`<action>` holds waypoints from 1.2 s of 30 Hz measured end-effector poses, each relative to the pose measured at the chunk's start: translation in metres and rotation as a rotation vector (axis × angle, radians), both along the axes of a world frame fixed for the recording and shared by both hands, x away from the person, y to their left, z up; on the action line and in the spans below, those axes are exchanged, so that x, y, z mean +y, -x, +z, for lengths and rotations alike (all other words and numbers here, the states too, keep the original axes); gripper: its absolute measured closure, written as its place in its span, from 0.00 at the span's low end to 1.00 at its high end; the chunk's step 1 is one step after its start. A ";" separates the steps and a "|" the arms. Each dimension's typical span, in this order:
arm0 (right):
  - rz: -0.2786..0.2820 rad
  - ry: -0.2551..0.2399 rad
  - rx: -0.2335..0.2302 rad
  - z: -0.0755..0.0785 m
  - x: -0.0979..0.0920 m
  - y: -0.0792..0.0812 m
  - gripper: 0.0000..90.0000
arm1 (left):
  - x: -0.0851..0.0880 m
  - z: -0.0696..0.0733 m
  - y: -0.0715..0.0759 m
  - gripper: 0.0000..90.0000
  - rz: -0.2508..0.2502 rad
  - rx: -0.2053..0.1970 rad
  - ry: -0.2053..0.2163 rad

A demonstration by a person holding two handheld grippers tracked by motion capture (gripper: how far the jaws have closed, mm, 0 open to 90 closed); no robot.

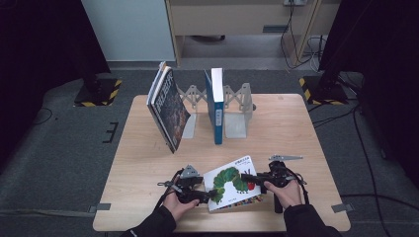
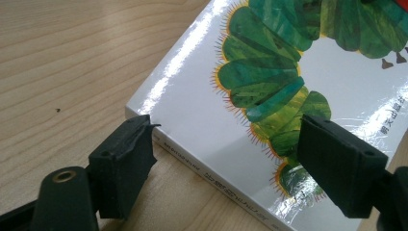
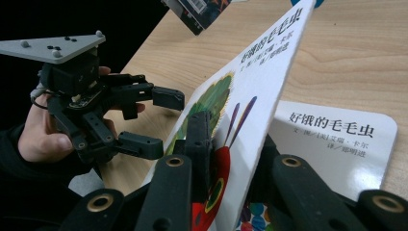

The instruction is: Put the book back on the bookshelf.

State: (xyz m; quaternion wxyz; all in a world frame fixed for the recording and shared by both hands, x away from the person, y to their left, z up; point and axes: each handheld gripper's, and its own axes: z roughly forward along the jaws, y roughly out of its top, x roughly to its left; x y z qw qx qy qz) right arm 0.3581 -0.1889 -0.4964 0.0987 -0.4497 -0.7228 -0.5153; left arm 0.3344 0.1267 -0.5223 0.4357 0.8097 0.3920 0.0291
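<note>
High view: a metal bookend rack stands at the far middle of the light wooden table. A blue-spined book stands upright in it between two uprights, and a dark-covered book leans tilted against its left end. Near the front edge lies a white caterpillar picture book, between the person's two hands. The left hand-held gripper is at the book's left corner; the right hand-held gripper reaches in from the right over the cover's red part. Dark carpet surrounds the table, with black stands on yellow-striped bases at the far corners, cables on the floor at the right, and a pale cabinet behind.

Left gripper view brings the book's corner close. The glossy cover shows the green caterpillar body, and the spine faces the camera. The left hand-held gripper is released: one jaw sits just off the corner at the left, the other over the cover at the right, with a clear gap between them.

Right gripper view shows what the other two do not: the front cover is lifted and tilted up on edge, with the white title page lying flat beneath it. The right hand-held gripper is clenched on that cover's lower edge, one jaw on each face. Farther off, the left hand-held gripper stands with jaws apart beside the cover, a grey three-cornered plate on top.
</note>
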 end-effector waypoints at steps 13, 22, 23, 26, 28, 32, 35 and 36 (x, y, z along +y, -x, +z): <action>0.028 -0.029 -0.068 0.012 -0.004 0.002 0.91 | 0.003 0.002 -0.001 0.22 0.012 0.006 0.040; 0.052 -0.028 -0.112 0.018 -0.005 0.004 0.91 | 0.000 0.000 -0.001 0.19 0.008 0.021 0.045; 0.054 -0.030 -0.115 0.019 -0.005 0.004 0.92 | 0.000 0.000 -0.001 0.19 0.004 0.020 0.044; 0.060 -0.033 -0.127 0.019 -0.005 0.005 0.92 | -0.002 -0.002 -0.001 0.18 -0.002 0.025 0.049; 0.063 -0.031 -0.136 0.020 -0.006 0.006 0.92 | -0.003 -0.003 -0.002 0.16 -0.002 0.038 0.060; 0.065 -0.035 -0.140 0.021 -0.007 0.007 0.92 | -0.003 -0.006 -0.004 0.13 -0.006 0.048 0.080; 0.065 -0.034 -0.149 0.021 -0.008 0.007 0.92 | -0.004 -0.008 -0.006 0.11 -0.009 0.053 0.102; 0.065 -0.035 -0.147 0.021 -0.008 0.007 0.92 | -0.005 -0.009 -0.007 0.10 -0.012 0.056 0.112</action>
